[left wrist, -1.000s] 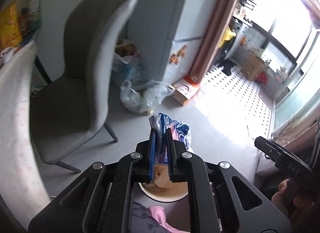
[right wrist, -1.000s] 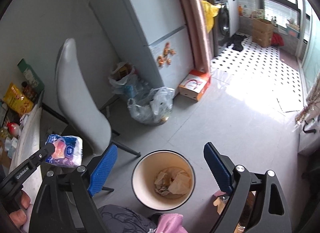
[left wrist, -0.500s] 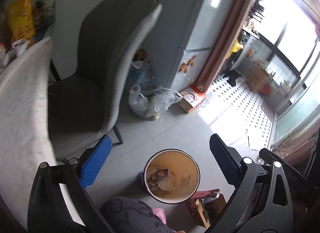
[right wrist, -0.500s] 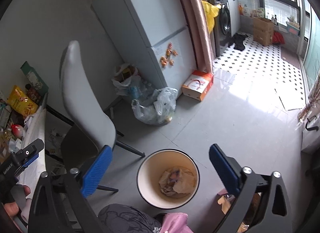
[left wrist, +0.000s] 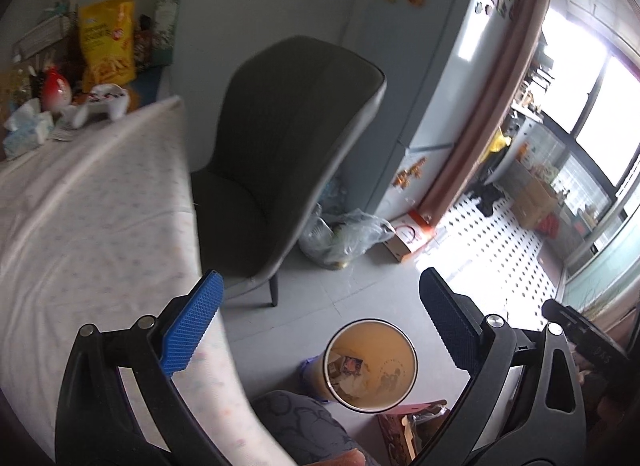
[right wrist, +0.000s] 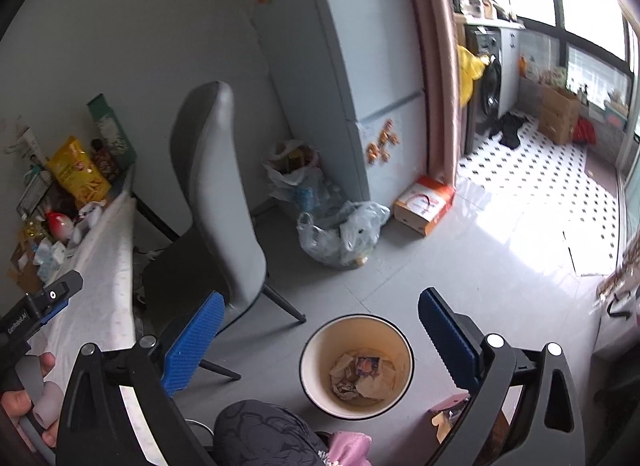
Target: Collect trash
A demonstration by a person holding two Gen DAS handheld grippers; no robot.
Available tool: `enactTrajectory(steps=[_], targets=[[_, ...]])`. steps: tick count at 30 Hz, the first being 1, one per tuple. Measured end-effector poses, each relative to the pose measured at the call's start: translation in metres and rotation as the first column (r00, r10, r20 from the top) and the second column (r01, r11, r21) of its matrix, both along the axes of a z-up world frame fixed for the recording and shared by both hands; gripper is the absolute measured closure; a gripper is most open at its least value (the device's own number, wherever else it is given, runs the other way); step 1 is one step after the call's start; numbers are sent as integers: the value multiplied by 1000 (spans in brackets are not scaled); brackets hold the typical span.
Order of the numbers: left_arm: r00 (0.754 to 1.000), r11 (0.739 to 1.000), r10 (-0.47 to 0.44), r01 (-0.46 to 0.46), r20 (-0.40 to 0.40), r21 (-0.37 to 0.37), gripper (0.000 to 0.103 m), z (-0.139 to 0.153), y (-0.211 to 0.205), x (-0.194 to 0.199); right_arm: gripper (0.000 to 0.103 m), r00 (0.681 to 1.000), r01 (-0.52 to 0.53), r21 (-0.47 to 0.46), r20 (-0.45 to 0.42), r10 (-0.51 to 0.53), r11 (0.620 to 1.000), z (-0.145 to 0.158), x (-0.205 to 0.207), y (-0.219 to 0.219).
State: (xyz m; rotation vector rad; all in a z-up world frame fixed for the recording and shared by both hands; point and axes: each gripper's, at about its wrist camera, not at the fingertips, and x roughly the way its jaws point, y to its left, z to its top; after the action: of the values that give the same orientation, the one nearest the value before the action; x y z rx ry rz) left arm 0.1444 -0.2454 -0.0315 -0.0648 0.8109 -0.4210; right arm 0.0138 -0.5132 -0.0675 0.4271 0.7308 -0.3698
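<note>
A round cream trash bin (left wrist: 370, 366) stands on the grey floor with crumpled wrappers inside; it also shows in the right wrist view (right wrist: 356, 366). My left gripper (left wrist: 320, 326) is open and empty, held above the table edge and the bin. My right gripper (right wrist: 320, 336) is open and empty above the bin. The left gripper's body shows at the left edge of the right wrist view (right wrist: 36, 310). Crumpled tissue (left wrist: 26, 131) lies among the clutter on the table (left wrist: 92, 217).
A grey chair (left wrist: 280, 153) stands by the table. A fridge (right wrist: 352, 65) is behind it, with plastic bags (right wrist: 340, 231) and an orange-white box (right wrist: 424, 205) on the floor. Snack packs (left wrist: 106, 41) crowd the table's far end. My knee (right wrist: 264, 434) is below.
My left gripper opened and the blue-white packet it held is gone from it. It then swung left toward the table. The right gripper stayed over the bin.
</note>
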Motion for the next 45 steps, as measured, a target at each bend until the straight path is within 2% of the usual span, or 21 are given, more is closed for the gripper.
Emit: enactTrajectory(steps=[9,20,34,45], targets=[[992,996,87,-87,89,-2,6,44,66,-28,8,994,-84,-34,66,86,996,50,0,50],[968,983,181,-182,172,-10,6,78,128,-73,8,974,-186,-62,123,192,981,88,-9,105],[935,962,267,-272,235,-13,6,98,177,-129,8,940,-278,-120,170,296,953,119,-31,158],[914,953,298,-303,276,-24,6,105,194,-175,8,907,-349,-187,180,381,918,133,-59,192]])
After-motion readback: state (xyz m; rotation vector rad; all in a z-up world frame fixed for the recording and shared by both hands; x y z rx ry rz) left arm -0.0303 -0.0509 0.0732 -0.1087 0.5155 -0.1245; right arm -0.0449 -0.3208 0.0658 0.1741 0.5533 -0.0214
